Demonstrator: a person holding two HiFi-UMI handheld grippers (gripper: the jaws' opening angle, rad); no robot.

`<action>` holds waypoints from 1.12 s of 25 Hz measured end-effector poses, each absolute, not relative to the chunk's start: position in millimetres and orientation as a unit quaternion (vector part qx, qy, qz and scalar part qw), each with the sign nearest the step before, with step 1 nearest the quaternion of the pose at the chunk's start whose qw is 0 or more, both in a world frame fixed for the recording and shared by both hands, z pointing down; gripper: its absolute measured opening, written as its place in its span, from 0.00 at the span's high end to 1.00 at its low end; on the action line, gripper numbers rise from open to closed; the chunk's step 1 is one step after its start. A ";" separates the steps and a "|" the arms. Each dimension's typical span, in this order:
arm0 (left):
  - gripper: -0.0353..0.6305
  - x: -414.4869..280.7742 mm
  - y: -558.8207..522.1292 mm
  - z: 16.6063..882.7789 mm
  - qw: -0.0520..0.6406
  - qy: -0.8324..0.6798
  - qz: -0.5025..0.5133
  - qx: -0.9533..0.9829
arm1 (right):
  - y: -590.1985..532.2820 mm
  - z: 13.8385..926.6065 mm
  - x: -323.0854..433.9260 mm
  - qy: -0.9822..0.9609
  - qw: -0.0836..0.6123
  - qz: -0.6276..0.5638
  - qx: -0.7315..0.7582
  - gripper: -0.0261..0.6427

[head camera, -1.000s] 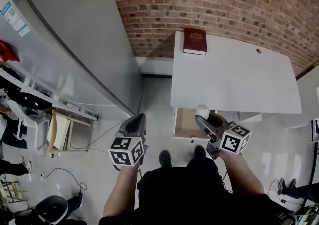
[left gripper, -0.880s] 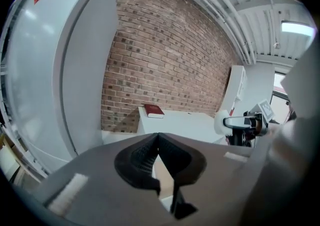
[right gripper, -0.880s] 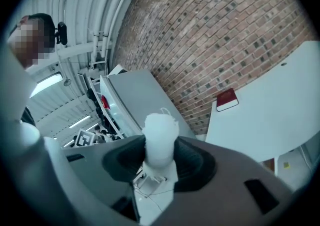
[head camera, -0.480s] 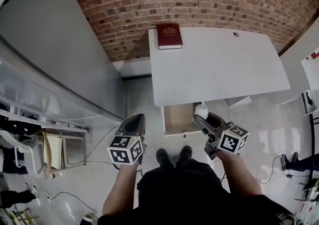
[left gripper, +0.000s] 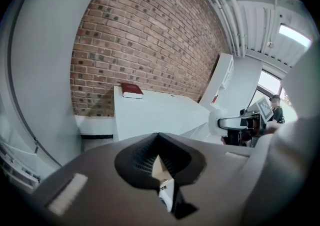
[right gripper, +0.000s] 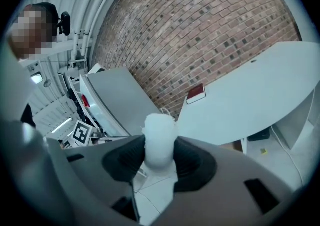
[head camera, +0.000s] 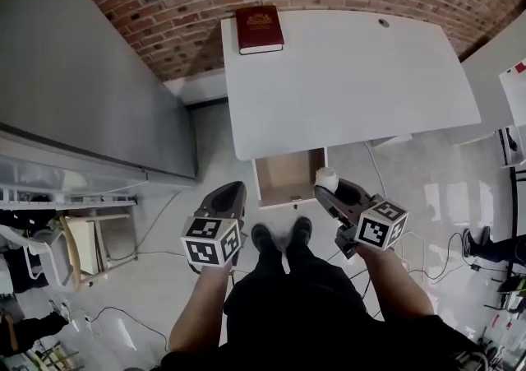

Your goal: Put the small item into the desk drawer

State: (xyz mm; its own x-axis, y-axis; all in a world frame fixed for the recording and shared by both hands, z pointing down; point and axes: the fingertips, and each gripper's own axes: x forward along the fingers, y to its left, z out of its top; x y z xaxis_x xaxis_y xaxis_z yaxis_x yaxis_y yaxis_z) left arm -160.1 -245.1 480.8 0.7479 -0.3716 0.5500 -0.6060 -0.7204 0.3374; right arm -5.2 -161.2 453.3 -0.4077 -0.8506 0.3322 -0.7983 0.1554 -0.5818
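Observation:
A white desk (head camera: 353, 73) stands against the brick wall, and its drawer (head camera: 288, 176) is pulled out under the front left edge, showing a bare wooden bottom. My right gripper (head camera: 330, 193) is shut on the small item (head camera: 326, 179), a soft white lump, held in the air just off the drawer's front right corner. In the right gripper view the small item (right gripper: 159, 139) is squeezed between both pads. The left gripper (head camera: 228, 197) hangs left of the drawer, over the floor, jaws together with nothing in them. The left gripper view shows the white item (left gripper: 218, 120) off to the right.
A dark red book (head camera: 259, 29) lies on the desk's far left corner. A grey panel (head camera: 82, 81) runs along the left, with shelving (head camera: 74, 238) below it. The person's shoes (head camera: 279, 238) stand right before the drawer. Cables (head camera: 411, 238) trail on the floor at right.
The head view has swung, so the desk and drawer now sit further left and higher in the picture. Both grippers keep their places in it, the right one still gripping the white item.

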 end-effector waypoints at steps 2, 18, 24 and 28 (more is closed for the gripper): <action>0.93 -153.0 -241.7 490.7 0.262 -0.264 0.234 0.898 | -157.4 465.6 -1.5 0.754 0.035 -0.367 -0.544 0.72; 0.93 -123.8 -231.4 578.8 0.304 -0.220 0.271 0.886 | -162.7 548.3 -6.6 0.742 -0.040 -0.406 -0.531 0.72; 0.93 -127.4 -228.0 596.9 0.309 -0.206 0.269 0.889 | -163.1 578.1 -28.4 0.746 -0.084 -0.405 -0.521 0.72; 0.93 -138.6 -229.7 610.0 0.305 -0.200 0.278 0.889 | -158.3 601.6 -46.8 0.747 -0.079 -0.415 -0.513 0.72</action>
